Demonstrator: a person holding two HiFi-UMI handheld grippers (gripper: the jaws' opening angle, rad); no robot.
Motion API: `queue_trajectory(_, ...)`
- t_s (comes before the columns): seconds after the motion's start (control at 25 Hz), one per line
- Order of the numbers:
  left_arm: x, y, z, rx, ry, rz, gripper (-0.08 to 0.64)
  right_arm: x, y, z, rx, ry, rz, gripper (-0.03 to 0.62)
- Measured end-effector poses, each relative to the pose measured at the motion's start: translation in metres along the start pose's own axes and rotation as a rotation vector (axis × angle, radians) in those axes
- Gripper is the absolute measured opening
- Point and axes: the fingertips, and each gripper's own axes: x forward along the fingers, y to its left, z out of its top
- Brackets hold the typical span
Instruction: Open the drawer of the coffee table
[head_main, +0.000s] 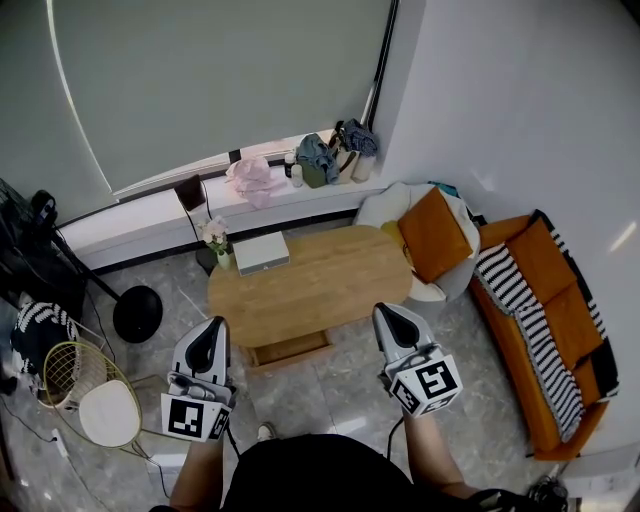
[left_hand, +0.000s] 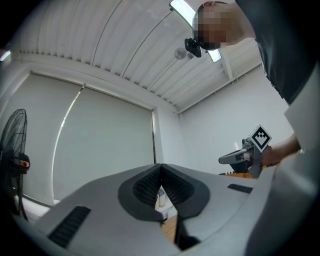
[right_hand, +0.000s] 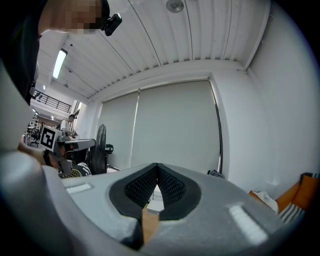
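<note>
The oval wooden coffee table (head_main: 320, 275) stands in the middle of the head view. Its wooden drawer (head_main: 289, 349) shows under the near edge, between the two grippers. My left gripper (head_main: 212, 332) is held above the floor near the table's front left, jaws shut with nothing between them. At the table's front right, my right gripper (head_main: 386, 314) is also shut and empty. In the left gripper view the left gripper (left_hand: 160, 168) points level towards a blind, pads together. The right gripper (right_hand: 157, 168) in its own view is the same, with a strip of table top showing below.
A white box (head_main: 260, 252) and a small flower vase (head_main: 216, 239) sit on the table's far left. A white armchair with an orange cushion (head_main: 433, 236) and an orange sofa (head_main: 548, 325) stand to the right. A wire chair (head_main: 78, 385) and a fan base (head_main: 138, 313) are on the left.
</note>
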Motion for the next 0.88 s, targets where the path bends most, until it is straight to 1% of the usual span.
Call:
queue_trajectory(0.36,-0.005,-0.001,-0.009,-0.013,0.002,0.005,0.008,-0.001,0.0,-0.005,-0.006,0.005,-0.005,0.005)
queue_trajectory(0.56,-0.004,-0.002,-0.01,-0.012,0.0,-0.001,0.008,-0.002,0.001,-0.008,-0.026,0.016,-0.009,0.005)
queue_trajectory(0.88,-0.003,-0.005,-0.013,-0.016,0.006,-0.01,0.008,-0.004,0.002,-0.01,-0.021,0.015,-0.014,0.005)
